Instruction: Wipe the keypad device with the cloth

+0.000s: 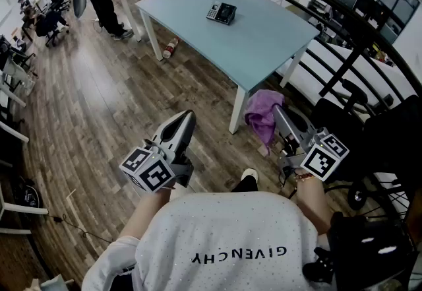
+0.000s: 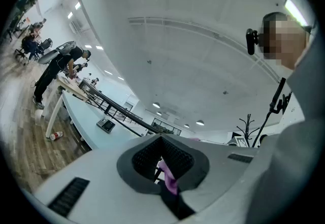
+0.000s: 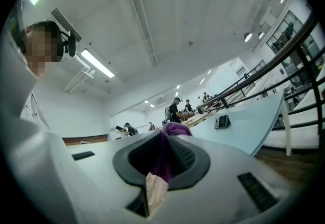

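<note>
The head view alone shows the keypad device (image 1: 221, 12) from above, far off on the blue table (image 1: 264, 39), its long axis running left-right with the keys at the left end. The right gripper (image 1: 277, 111) is clamped on the purple cloth (image 1: 262, 115), near the table's near corner. The left gripper view shows the left gripper (image 2: 161, 139) with its jaws pressed together.

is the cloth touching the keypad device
Apart. Head view: the cloth hangs from the right hand-held gripper, far from the keypad device on the table.
</note>
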Available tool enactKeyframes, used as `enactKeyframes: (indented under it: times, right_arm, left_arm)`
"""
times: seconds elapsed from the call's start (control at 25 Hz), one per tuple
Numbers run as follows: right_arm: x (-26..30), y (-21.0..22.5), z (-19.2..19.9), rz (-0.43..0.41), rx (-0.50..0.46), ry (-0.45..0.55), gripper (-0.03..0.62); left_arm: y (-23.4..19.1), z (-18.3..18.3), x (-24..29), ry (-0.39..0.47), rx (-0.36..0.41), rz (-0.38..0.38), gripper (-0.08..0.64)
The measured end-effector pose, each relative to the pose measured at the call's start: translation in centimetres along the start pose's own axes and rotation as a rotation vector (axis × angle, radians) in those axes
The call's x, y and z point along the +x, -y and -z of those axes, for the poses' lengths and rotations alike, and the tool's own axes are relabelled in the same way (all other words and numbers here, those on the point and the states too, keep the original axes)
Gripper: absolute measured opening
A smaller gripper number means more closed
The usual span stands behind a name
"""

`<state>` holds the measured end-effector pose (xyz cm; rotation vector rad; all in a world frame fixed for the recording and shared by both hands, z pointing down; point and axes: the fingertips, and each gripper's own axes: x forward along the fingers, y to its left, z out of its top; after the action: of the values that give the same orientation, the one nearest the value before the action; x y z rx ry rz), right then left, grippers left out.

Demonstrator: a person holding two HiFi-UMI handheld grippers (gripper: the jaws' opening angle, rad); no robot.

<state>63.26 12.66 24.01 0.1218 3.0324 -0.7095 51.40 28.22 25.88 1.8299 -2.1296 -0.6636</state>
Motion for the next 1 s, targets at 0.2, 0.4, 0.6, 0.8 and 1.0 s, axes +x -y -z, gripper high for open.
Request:
enactKeyframes:
  times: [0.2,0.4,0.6,0.8,1.0]
  right_arm:
    - [0.4,-0.3,0.3,0.007,-0.013,-0.007,0.032]
    - [1.8,-0.1,1.0,0.009,-0.005,-0.03,0.032]
    - [4.6,1.7,1.1,-0.005,0.02,-0.021,0.034]
    - [10.5,4.7,-0.1,-0.036,-0.002,-0.045,0.034]
    - [17.2,8.7,-1.7,-0.041,-0.064,-0.095,0.034]
  left_arm:
    - [-0.2,-0.4,-0.7,-0.002,0.003,-0.006,0.0]
    - [-1.0,-0.5,-0.9,0.005,-0.017,-0.014,0.0]
    - [-3.8,-0.3,-0.1,0.0,-0.04,-0.028,0.0]
    - [-9.5,-1.7,3.2,-0.008,-0.018,-0.094,0.0]
    - [-14.2,-4.5,8.0,0.016,-0.036,-0.098,0.0]
